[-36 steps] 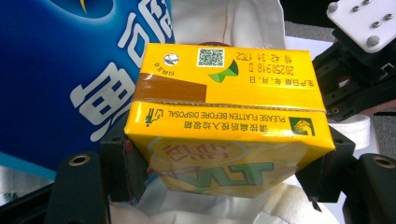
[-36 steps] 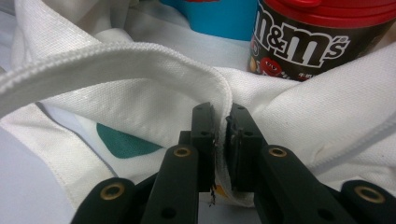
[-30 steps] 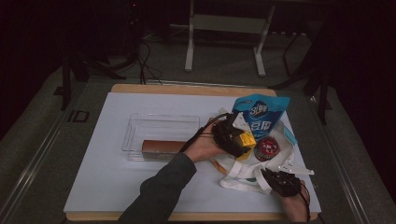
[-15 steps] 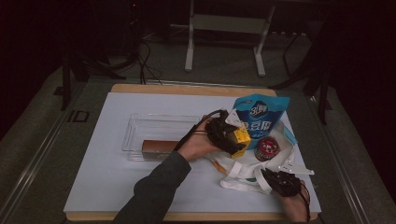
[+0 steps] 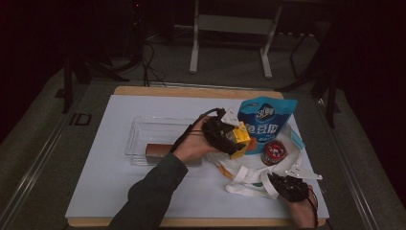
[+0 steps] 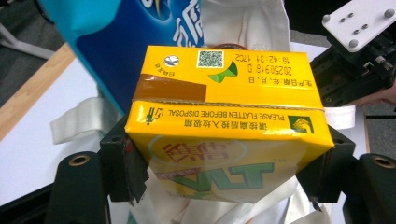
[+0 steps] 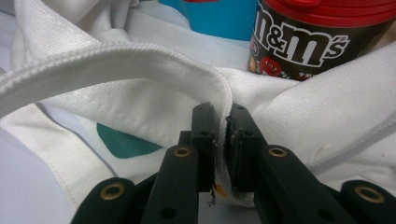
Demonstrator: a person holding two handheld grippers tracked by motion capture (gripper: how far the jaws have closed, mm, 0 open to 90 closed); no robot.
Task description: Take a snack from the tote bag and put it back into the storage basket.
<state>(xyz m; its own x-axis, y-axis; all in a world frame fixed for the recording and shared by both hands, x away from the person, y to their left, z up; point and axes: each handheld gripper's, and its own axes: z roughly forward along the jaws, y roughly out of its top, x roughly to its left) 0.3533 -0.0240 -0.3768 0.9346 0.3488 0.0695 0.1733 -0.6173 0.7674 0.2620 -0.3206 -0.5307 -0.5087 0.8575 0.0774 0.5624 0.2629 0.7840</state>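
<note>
My left gripper [image 5: 233, 140] is shut on a yellow drink carton [image 5: 239, 138], held above the table just left of the white cloth bag [image 5: 244, 173]. In the left gripper view the carton [image 6: 229, 93] spans the gap between both jaws of the left gripper [image 6: 224, 170], pressed at each side. At the bag's front right, my right gripper [image 5: 275, 182] pinches the bag's fabric. The right gripper view has the right gripper [image 7: 223, 135] with its jaws shut on a fold of the white bag [image 7: 140, 74]. A brown M&M's can [image 5: 274, 152] [image 7: 308, 37] lies in the bag's mouth.
A blue snack pouch [image 5: 265, 122] [image 6: 116, 42] stands behind the bag. A clear plastic tray [image 5: 143, 132] holding a brown bar [image 5: 158, 149] sits left of my left hand. The right gripper [image 6: 355, 60] is visible past the carton. Metal stand legs [image 5: 194, 48] rise beyond the table.
My left hand has carried the yellow carton leftwards and slightly up, away from the bag's mouth towards the tray. The right gripper has stayed put on the bag.
</note>
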